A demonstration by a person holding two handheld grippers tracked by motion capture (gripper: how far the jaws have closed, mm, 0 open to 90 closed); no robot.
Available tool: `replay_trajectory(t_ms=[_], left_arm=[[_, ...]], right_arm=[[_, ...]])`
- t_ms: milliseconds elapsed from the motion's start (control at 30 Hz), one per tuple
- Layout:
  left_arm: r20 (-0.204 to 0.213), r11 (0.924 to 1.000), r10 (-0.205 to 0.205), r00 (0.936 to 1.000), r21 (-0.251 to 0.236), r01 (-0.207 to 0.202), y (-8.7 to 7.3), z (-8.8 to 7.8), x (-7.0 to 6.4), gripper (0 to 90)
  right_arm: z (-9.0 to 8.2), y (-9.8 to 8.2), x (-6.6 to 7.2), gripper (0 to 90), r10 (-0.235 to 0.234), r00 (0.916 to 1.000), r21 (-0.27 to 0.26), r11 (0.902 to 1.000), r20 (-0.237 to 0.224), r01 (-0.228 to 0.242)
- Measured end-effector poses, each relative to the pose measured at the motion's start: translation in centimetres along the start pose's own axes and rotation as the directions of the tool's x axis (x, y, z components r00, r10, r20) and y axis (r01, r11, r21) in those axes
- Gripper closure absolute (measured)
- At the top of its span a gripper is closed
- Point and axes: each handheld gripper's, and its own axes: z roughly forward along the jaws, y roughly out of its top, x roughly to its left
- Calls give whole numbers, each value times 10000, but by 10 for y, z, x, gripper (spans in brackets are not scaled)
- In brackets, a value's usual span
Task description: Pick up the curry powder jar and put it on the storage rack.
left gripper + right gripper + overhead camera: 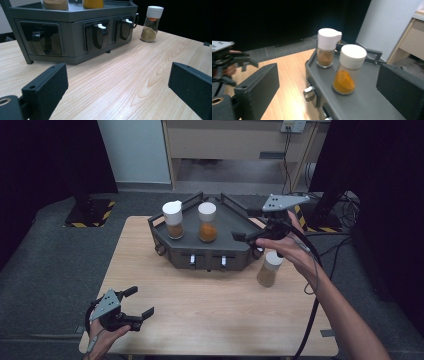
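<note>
Orange-powder jar [207, 223] upright on grey rack [235, 222]; right gripper [248, 238] beside it, fingers apart, empty; left gripper [136, 303] fingers apart over tabletop [210, 310].

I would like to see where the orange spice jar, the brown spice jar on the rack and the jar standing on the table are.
orange spice jar [344, 81]: right gripper view, on its orange powder.
brown spice jar [325, 58]: right gripper view, on its glass body.
jar on the table [150, 31]: left gripper view, on its glass body.

Two jars [173, 219] [207, 222] are standing side by side on the rack [235, 220]; a third jar [269, 268] is sitting on the table [200, 295], right of it.
</note>
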Motion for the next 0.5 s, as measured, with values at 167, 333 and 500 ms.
replay_trajectory(t_ms=[167, 333, 500], left_arm=[[-12, 10000, -4, 10000, 2, 4, 0, 0, 0, 16], [-24, 10000, 0, 10000, 0, 0, 0, 0, -1, 16], [-17, 10000, 3, 10000, 25, -3, 0, 0, -1, 16]], right_arm=[[-17, -17, 14, 52, -281, 9996, 0, 9996, 97, 281], [-35, -45, 24, 54, -225, 9996, -170, 9996, 192, 229], [-50, -66, 30, 53, -127, 9995, -157, 9998, 289, 132]])
